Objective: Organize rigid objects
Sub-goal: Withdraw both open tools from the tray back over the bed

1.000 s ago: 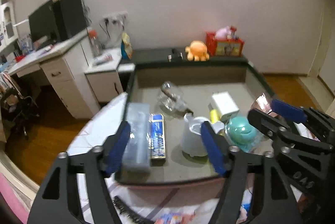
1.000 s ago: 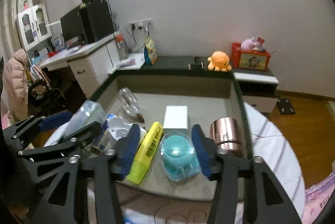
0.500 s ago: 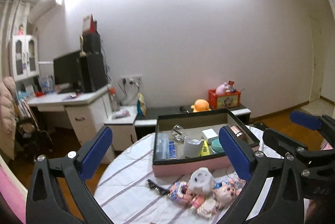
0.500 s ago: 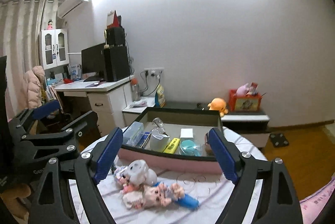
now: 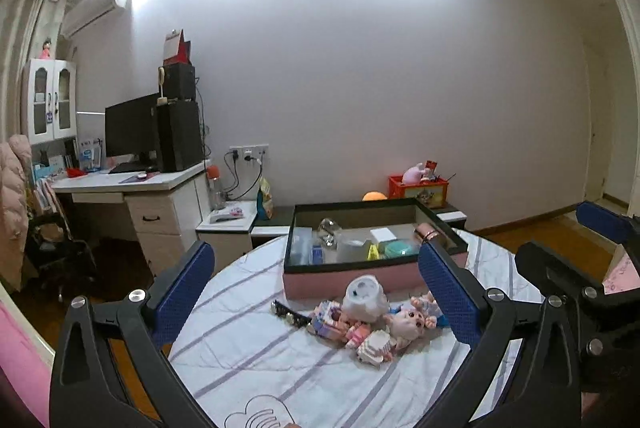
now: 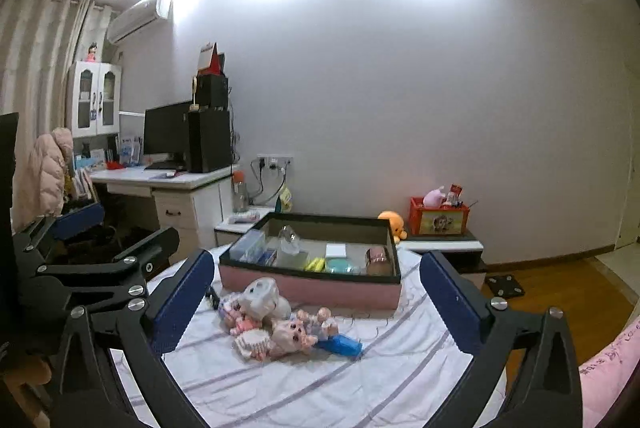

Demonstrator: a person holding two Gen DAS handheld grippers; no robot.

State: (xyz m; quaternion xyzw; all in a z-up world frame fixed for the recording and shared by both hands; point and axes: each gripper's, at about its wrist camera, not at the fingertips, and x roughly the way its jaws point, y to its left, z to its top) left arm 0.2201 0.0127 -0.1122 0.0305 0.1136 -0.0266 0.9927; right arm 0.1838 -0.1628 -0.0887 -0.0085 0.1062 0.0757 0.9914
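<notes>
Both grippers hang back from the round surface, well short of everything on it. The left gripper has its jaws spread wide with nothing between the pads. The right gripper is opening its jaws at this moment, and they too frame only air.

The rigid things sit inside the pink box at the far side of the surface: a clear case, a glass bulb, a white block, a yellow marker, a teal round case and a copper-coloured cup. In front of the box lies a heap of soft dolls (these look like leftovers, not part of the sorting), with a blue tube at its edge.

The risks from here are mostly ones of reach. Any return to the box passes over the dolls, so a low approach could drag them or sweep them off the striped cloth. The bulb looks fragile and could crack if something were set against it. The blue tube may be a rigid item not yet boxed; ending now could leave the task short.
</notes>
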